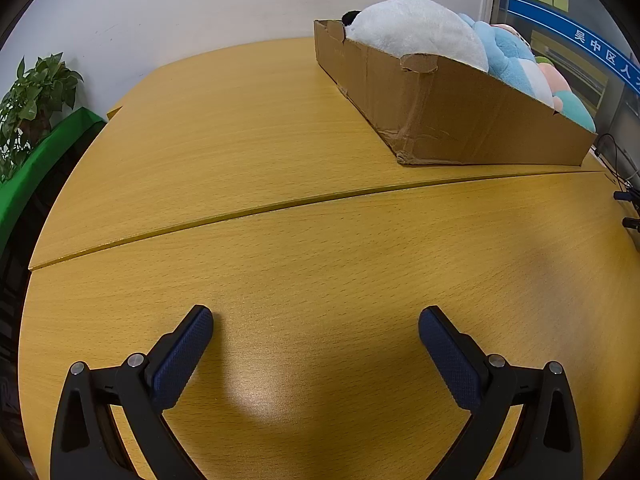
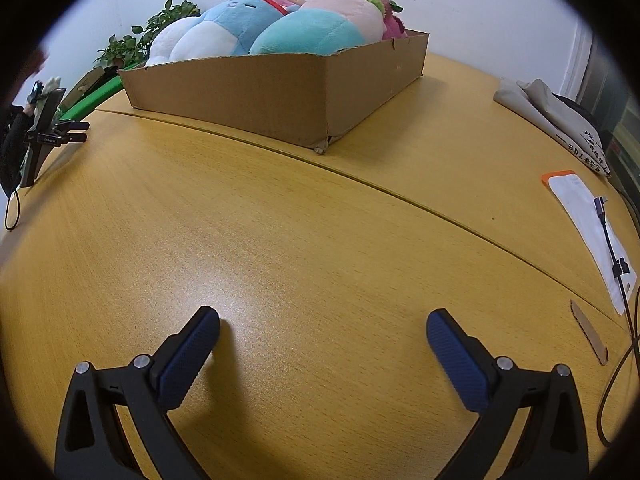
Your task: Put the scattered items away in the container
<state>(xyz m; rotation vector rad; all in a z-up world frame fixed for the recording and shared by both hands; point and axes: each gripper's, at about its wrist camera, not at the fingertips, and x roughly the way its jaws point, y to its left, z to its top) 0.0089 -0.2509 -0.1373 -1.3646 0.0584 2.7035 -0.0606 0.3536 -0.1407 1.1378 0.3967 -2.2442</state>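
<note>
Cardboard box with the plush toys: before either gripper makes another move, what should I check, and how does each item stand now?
1. left gripper empty, jaws wide: ok.
2. right gripper empty, jaws wide: ok.
3. Plush toys inside the cardboard box: ok, heaped above its rim.
4. No plush left on the wooden table: ok in both views; beyond them, cannot tell.
5. Box fully on the table: ok.
6. Cable and white pouch on the right, clear of the jaws: ok.

Bright, even overhead light; soft glare on the yellow wood-grain counter (image 1: pixel 256 396) between the jaws, faint shadows beside them, fisheye-dark corners.
</note>
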